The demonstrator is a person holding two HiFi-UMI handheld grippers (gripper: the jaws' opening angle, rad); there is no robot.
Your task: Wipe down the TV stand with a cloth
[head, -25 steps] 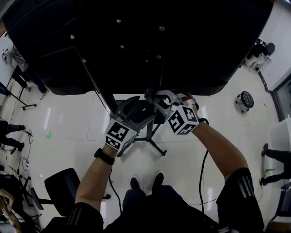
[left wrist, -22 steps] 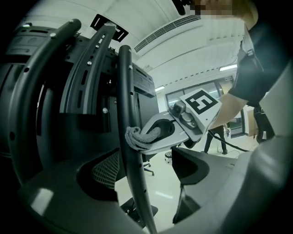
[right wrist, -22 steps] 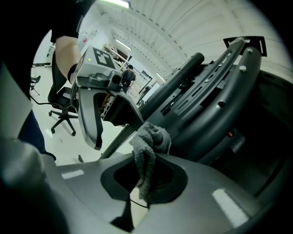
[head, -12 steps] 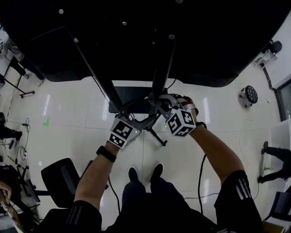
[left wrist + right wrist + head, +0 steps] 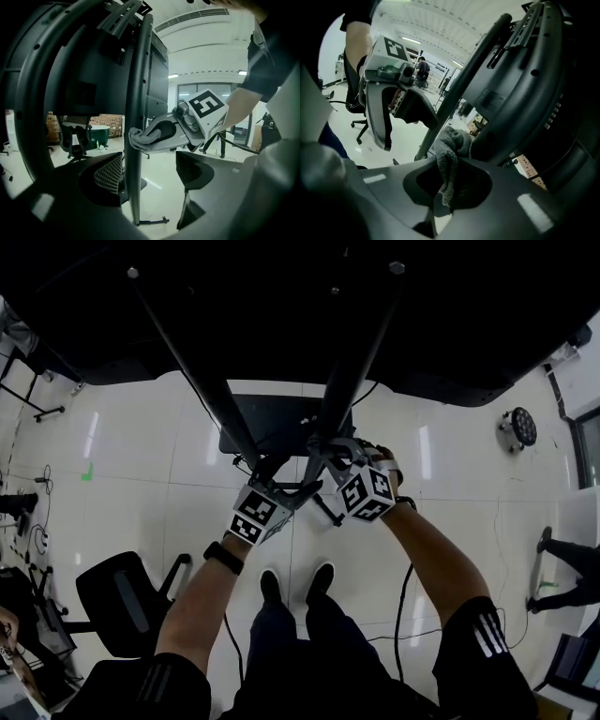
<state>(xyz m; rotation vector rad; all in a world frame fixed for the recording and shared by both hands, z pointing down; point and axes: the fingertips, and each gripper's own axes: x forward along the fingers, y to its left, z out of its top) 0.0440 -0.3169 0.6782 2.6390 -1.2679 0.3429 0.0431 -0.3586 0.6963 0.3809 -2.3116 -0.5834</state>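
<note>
Since the earlier frames both tools were brought lower along the TV stand (image 5: 272, 423); the screen (image 5: 281, 315) now sits higher in the head view. The right tool (image 5: 450, 183) is clenched on the grey cloth (image 5: 450, 152), which is pressed against the stand's upright (image 5: 136, 93). The left tool (image 5: 150, 173) is released, jaws apart, with the upright seen between them; contact cannot be determined.

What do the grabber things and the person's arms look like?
The left gripper and right gripper are grey, each with a white cube of black square markers. The person wears black short sleeves with white stripes and a black wristband on the left wrist. A black cable hangs from the right gripper.
</note>
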